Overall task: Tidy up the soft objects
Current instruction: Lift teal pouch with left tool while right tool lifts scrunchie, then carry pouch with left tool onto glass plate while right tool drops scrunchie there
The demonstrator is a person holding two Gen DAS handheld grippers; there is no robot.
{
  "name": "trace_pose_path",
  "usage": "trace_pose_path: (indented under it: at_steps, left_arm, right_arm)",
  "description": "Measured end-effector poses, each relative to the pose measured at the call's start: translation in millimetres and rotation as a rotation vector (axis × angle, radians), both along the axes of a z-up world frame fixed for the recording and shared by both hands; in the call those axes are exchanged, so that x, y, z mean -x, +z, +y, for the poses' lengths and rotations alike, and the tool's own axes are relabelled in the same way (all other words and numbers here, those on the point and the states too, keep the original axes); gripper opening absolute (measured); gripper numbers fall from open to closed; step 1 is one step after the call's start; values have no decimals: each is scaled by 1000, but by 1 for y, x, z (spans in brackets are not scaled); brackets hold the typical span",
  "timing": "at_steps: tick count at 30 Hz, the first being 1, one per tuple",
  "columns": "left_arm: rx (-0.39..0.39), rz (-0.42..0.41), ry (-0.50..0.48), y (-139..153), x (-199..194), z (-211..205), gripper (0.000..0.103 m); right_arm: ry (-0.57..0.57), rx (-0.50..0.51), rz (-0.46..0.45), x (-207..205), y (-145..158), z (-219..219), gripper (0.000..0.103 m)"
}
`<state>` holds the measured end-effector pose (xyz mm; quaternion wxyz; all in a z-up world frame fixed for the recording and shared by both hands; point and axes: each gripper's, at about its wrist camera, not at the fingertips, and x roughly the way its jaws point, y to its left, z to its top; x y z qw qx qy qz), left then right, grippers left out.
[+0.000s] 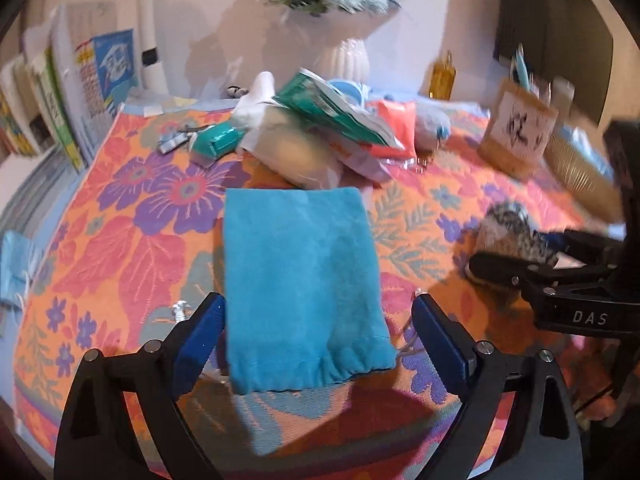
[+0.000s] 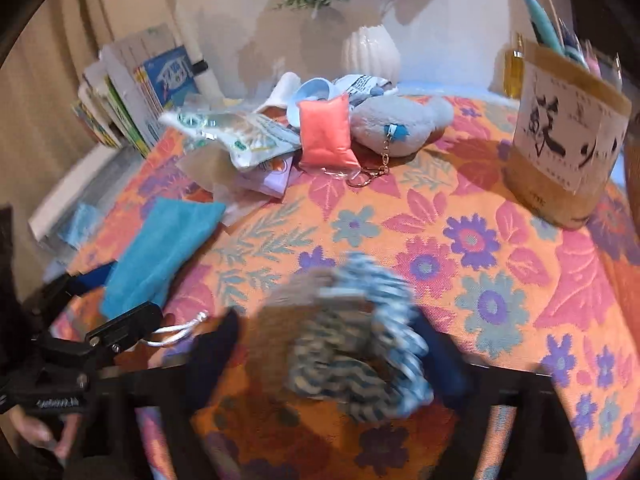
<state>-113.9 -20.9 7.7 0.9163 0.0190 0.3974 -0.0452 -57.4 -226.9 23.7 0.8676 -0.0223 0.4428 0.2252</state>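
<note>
A turquoise drawstring pouch lies flat on the floral tablecloth. My left gripper stands open around its near end, blue fingers clear of the fabric on both sides. The right wrist view shows the same pouch at the left, with the left gripper at its end. A blue-and-white knitted soft thing, blurred, sits between the fingers of my right gripper. The jaws stand apart, with a gap at the left finger. The left wrist view shows that gripper around the knit thing.
A heap lies at the back: a coral mini cushion on a keyring, a grey plush and plastic packets. A white vase stands behind. A paper bag of pens is at the right, books at the left.
</note>
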Motion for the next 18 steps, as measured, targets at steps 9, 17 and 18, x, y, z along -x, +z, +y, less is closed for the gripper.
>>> trace_pose_path:
  at_steps: [9, 17, 18]
  left_arm:
    - [6, -81, 32, 19, 9, 11, 14]
    - [254, -216, -107, 87, 16, 4, 14]
    - [254, -231, -124, 95, 17, -2, 14]
  right_arm:
    - [9, -78, -50, 11, 12, -13, 51]
    - [-71, -179, -172, 22, 65, -54, 51]
    - [-86, -182, -195, 23, 74, -60, 51]
